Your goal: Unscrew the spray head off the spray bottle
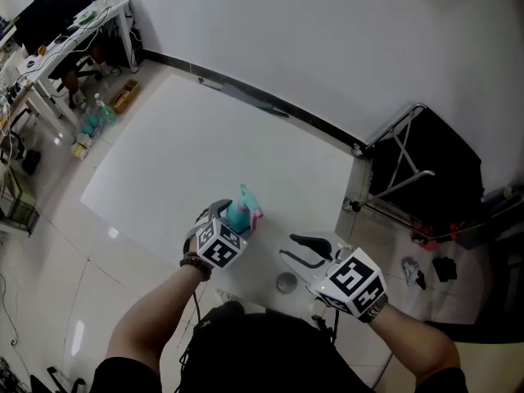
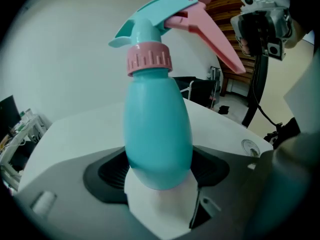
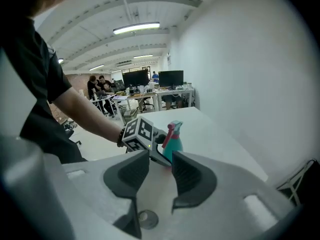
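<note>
Pinching the spray bottle point(image 2: 157, 134) low on its teal body in the left tongs point(image 1: 229, 219), upright by the worktop's point(image 1: 205, 154) near edge. Spray head point(image 2: 165, 14) on. Holding the right tongs point(image 3: 160, 160) part spread, empty, just beside.

**Black shirt, grey grippers**

The person wears a black short-sleeved shirt point(image 1: 262, 346) and a dark beaded bracelet point(image 1: 195, 264) on the left wrist. The left gripper point(image 1: 234, 213) and right gripper point(image 1: 288, 246) have pale grey bodies with dark ribbed jaws. Each carries a white cube point(image 1: 356, 282) printed with black square markers. A small green light point(image 1: 325, 287) glows on the right one.
</note>
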`<state>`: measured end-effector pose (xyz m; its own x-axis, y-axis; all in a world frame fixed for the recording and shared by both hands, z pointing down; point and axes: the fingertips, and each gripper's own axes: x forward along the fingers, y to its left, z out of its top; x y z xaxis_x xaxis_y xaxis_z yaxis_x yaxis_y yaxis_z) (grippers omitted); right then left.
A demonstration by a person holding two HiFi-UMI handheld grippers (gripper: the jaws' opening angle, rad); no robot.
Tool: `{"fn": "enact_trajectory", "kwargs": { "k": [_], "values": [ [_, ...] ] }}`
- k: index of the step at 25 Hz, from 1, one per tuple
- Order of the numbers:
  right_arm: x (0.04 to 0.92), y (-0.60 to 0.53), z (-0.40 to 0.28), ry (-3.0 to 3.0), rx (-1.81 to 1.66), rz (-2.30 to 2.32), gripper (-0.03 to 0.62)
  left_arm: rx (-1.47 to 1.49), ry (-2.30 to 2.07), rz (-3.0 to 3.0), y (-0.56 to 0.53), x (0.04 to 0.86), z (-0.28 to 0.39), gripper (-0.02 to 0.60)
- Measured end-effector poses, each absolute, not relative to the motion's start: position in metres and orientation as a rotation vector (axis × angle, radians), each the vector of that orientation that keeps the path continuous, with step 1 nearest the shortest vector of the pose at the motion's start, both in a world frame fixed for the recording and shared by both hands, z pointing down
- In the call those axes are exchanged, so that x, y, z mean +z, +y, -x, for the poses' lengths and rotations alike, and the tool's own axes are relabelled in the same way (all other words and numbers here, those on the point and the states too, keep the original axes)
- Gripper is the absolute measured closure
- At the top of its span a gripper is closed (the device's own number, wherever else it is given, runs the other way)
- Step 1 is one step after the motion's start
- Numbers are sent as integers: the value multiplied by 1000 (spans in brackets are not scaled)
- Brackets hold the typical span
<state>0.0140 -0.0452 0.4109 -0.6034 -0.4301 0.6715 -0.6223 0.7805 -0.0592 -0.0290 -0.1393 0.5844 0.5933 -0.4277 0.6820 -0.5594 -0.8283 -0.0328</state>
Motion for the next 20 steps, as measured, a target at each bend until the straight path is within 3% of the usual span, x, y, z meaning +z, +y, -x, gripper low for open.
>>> {"fn": "enact_trajectory", "kwargs": {
  "k": [7,20],
  "values": [
    [434,-47,-3,-2313,294,-848,596,1052,-855,-2637,-150,595,33,180],
    [453,-42,5,-2312,325,-904,602,1065,-861,-2664,-153,597,32,164]
  ]
}}
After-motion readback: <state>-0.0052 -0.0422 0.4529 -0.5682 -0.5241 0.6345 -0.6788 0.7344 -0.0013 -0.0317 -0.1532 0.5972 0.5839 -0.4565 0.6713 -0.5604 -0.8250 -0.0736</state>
